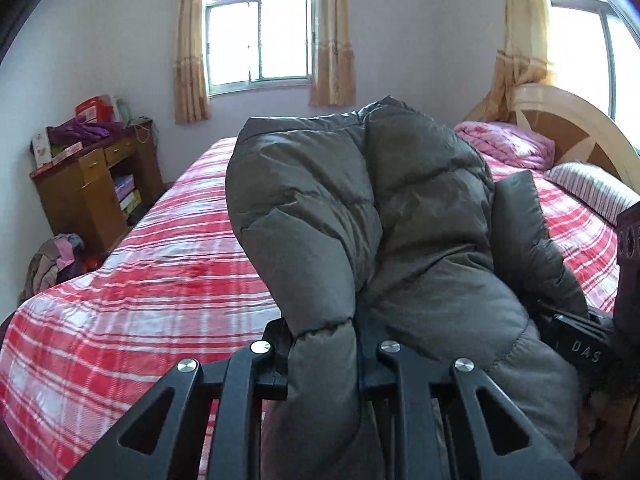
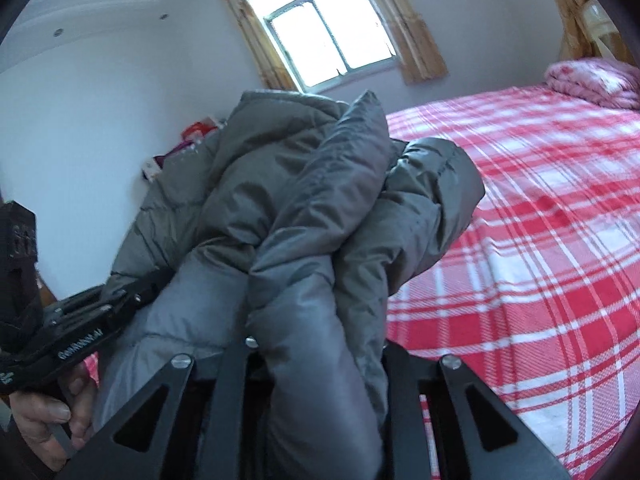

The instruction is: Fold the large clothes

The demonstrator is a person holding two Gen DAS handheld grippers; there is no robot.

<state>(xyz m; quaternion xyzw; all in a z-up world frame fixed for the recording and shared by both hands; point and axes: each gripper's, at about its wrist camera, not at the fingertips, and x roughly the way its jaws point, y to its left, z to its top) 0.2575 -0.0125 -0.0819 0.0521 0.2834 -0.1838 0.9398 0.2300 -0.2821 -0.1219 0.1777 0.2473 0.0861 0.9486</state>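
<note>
A grey-green puffer jacket (image 1: 360,208) is bunched up and held in the air above a bed with a red and white plaid sheet (image 1: 160,264). My left gripper (image 1: 324,356) is shut on a thick fold of the jacket. My right gripper (image 2: 320,344) is shut on another fold of the same jacket (image 2: 304,208). The two grippers are close together: the right one shows at the right edge of the left wrist view (image 1: 588,344), and the left one, with the hand holding it, shows at the lower left of the right wrist view (image 2: 72,344).
A folded pink quilt (image 1: 508,144) and a striped pillow (image 1: 592,188) lie by the wooden headboard (image 1: 560,128). A wooden desk (image 1: 92,188) with boxes and clothes stands by the far wall at left. Clothes (image 1: 56,260) are heaped on the floor beside it.
</note>
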